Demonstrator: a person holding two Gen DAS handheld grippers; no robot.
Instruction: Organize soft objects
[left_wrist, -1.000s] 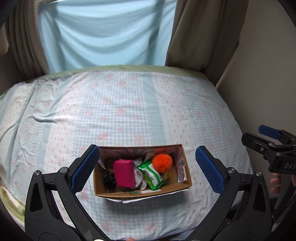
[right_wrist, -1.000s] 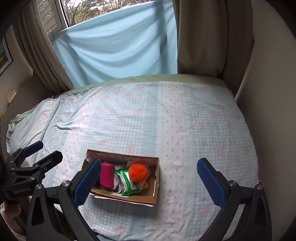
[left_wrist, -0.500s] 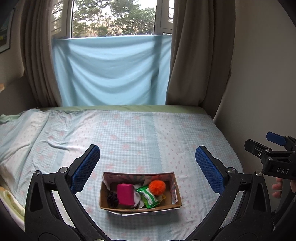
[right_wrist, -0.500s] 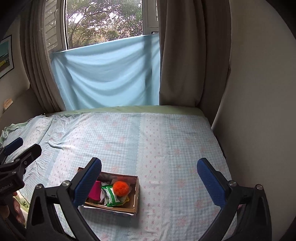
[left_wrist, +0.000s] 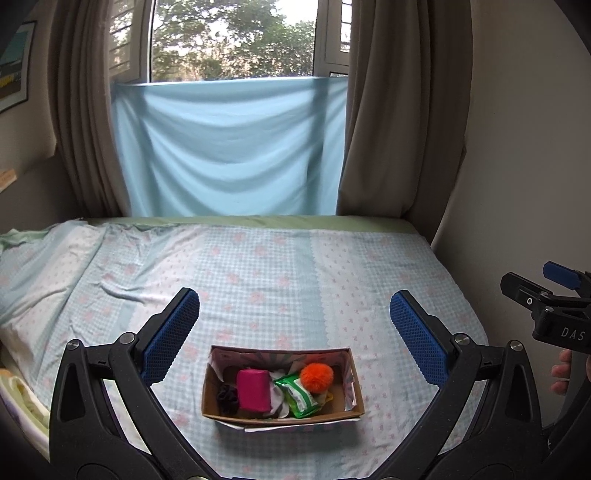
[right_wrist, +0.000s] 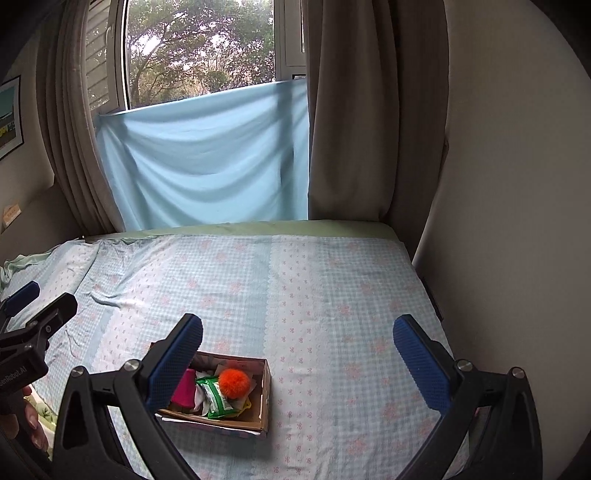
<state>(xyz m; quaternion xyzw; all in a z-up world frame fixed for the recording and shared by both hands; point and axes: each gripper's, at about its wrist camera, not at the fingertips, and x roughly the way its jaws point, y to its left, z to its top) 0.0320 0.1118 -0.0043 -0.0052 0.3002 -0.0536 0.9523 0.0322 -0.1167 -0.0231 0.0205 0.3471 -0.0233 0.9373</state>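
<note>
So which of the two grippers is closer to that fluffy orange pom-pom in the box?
Left. The left gripper faces the orange pom-pom head-on, centred between its open fingers. The right gripper is off to the pom-pom's right.

One cardboard box (left_wrist: 354, 384) is seen on one bed (left_wrist: 258, 273). Inside it are counted one orange pompom (left_wrist: 316, 376), one pink pouch (left_wrist: 253, 389), one green packet (left_wrist: 298, 395), one dark scrunchie (left_wrist: 228, 397) and one white cloth (left_wrist: 277, 400). Two curtains (left_wrist: 391, 110) and one blue sheet (left_wrist: 232, 147) are counted at one window (left_wrist: 232, 37).
</note>
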